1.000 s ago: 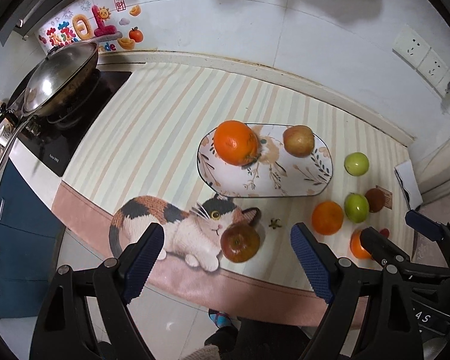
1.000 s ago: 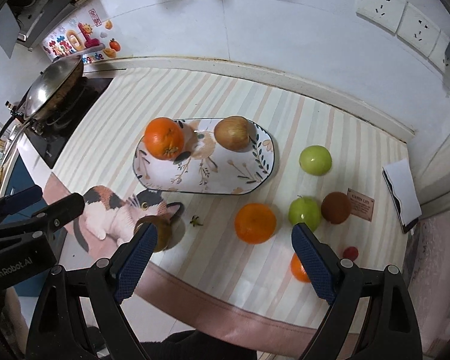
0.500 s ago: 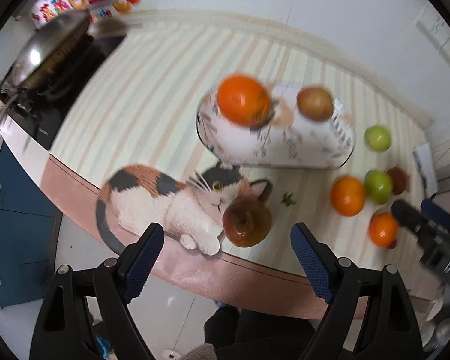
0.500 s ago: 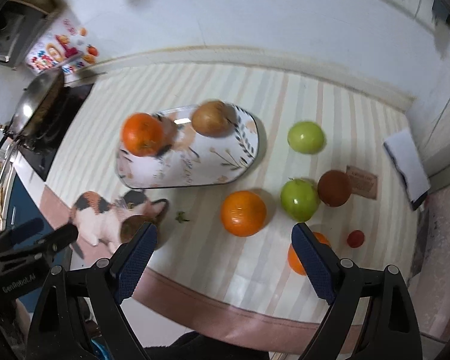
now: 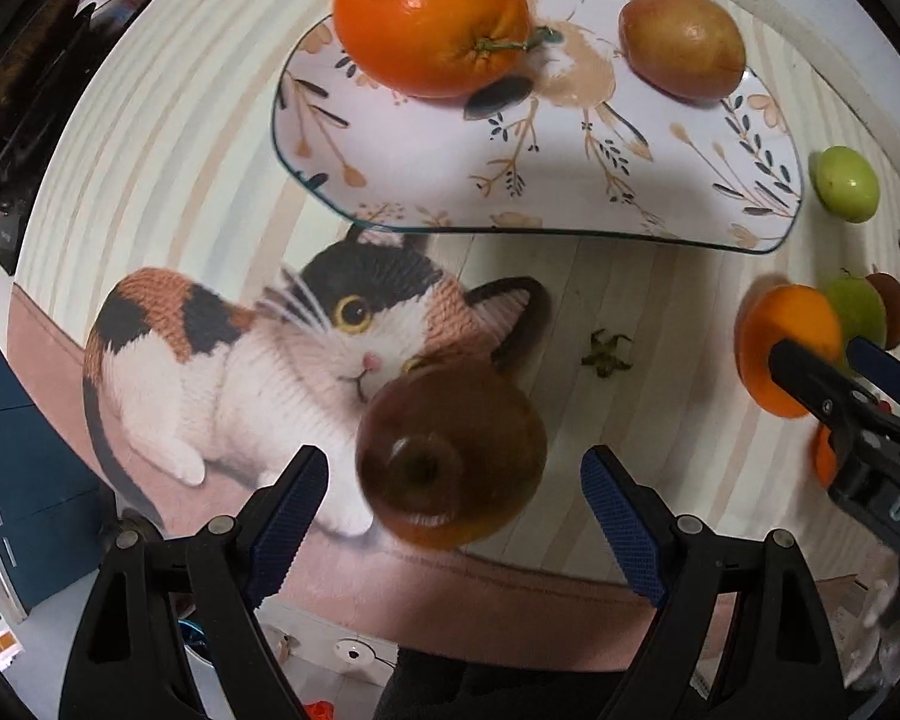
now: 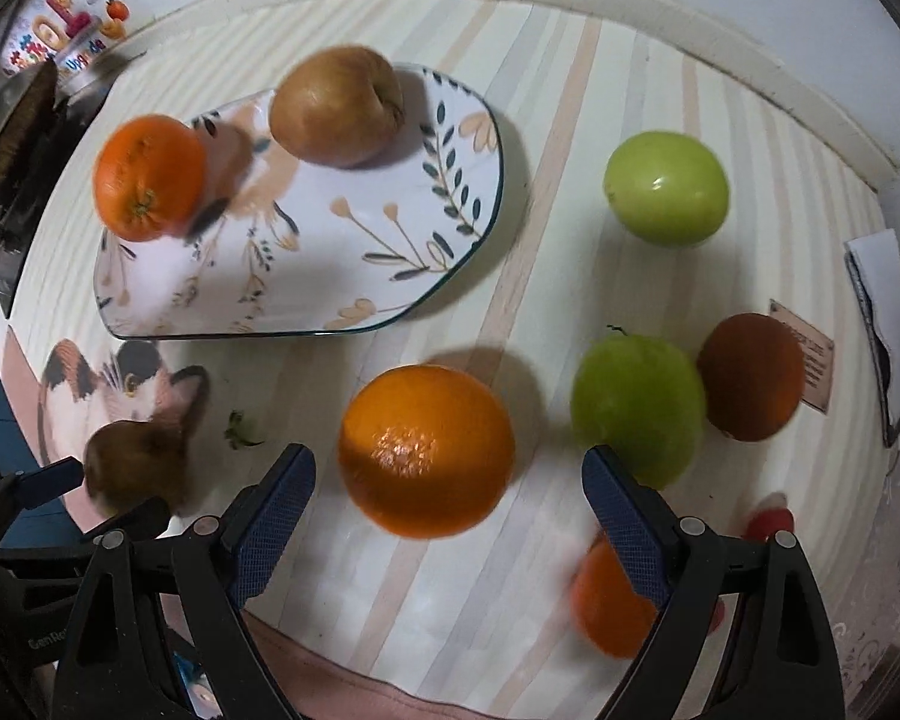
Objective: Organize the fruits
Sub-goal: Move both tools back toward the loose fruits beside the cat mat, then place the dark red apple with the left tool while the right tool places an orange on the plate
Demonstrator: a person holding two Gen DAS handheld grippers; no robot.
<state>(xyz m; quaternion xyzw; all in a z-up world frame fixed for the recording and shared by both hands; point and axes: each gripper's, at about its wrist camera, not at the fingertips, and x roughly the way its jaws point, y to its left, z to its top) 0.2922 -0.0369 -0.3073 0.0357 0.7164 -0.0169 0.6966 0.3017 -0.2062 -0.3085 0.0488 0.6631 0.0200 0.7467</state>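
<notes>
Round fruit could roll off the mat if nudged: left gripper (image 5: pixel 447 495) wide around an apple (image 5: pixel 450 450), right gripper (image 6: pixel 447 495) closing around an orange (image 6: pixel 426 450), neither gripped.

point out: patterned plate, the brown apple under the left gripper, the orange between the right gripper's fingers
patterned plate (image 6: pixel 390 228), right wrist view, bare patch of its inner surface.
brown apple (image 5: pixel 450 450), left wrist view, top, by the stem hollow.
orange (image 6: pixel 426 456), right wrist view, middle of its upper face.
</notes>
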